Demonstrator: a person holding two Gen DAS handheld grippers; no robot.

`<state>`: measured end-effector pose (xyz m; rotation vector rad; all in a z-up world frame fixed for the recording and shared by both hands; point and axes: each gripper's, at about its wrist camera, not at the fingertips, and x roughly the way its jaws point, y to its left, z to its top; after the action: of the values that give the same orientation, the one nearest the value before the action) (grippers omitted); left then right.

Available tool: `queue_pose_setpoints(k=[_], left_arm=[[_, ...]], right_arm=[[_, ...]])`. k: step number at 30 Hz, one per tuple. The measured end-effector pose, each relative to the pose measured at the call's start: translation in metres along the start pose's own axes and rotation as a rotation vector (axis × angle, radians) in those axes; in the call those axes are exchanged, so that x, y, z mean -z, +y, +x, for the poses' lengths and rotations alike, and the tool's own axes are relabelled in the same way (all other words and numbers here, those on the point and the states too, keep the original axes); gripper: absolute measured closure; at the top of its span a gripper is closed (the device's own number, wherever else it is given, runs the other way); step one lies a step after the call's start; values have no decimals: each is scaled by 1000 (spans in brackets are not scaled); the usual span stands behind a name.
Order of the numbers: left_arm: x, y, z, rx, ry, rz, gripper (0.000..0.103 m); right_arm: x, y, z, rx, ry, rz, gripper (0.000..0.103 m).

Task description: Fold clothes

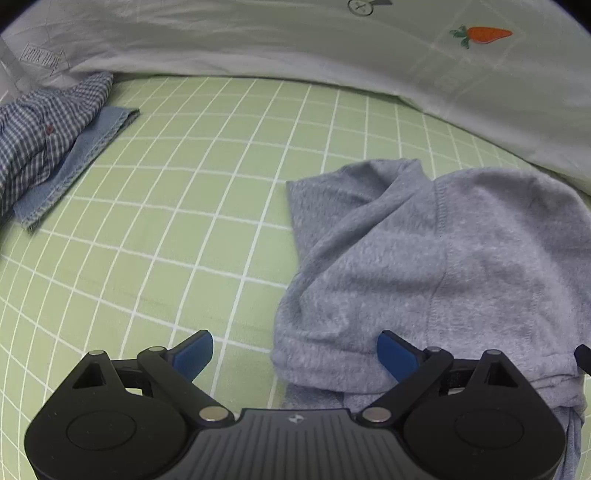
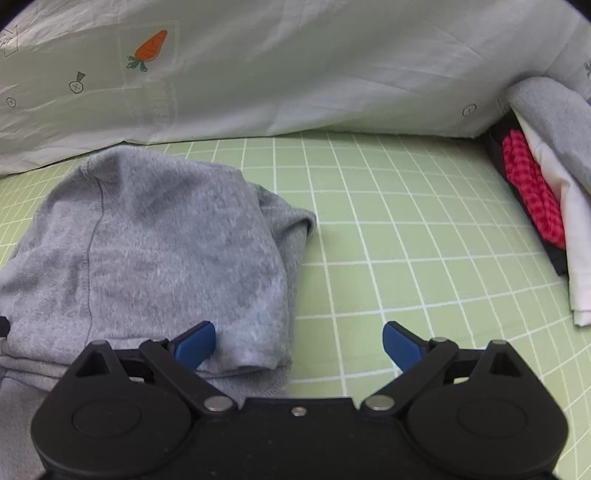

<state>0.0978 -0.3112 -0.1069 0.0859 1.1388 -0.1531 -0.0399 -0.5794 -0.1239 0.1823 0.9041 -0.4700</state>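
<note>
A grey fleece garment point(image 1: 436, 258) lies partly folded on the green grid sheet point(image 1: 184, 206). It also shows in the right wrist view point(image 2: 155, 251) at the left. My left gripper point(image 1: 295, 354) is open and empty, its jaws straddling the garment's near left edge. My right gripper point(image 2: 299, 349) is open and empty over the garment's near right corner, with its left fingertip point(image 2: 195, 345) above the cloth and the right one over bare green sheet point(image 2: 406, 229).
A blue checked shirt point(image 1: 40, 136) lies on folded denim point(image 1: 74, 162) at the far left. A white quilt with a carrot print point(image 1: 480, 35) runs along the back. A stack of pink-and-black, white and grey clothes point(image 2: 535, 192) sits at the far right.
</note>
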Motion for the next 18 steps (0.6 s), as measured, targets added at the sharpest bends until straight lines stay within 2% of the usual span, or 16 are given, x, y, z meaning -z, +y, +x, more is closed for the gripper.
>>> queue_pose_setpoints(k=[5,12,18], left_arm=[[13,6,-32,11,-42,-9,7],[43,22,-82,16,-97,-30,7],[92,41,-106,14,-68,-64,7]], right_arm=[[3,-4,-30,-24,-33,14,5],[48,-11,-75,-74,-15,24,5],[86,-18,-114,-117,0,33,5]])
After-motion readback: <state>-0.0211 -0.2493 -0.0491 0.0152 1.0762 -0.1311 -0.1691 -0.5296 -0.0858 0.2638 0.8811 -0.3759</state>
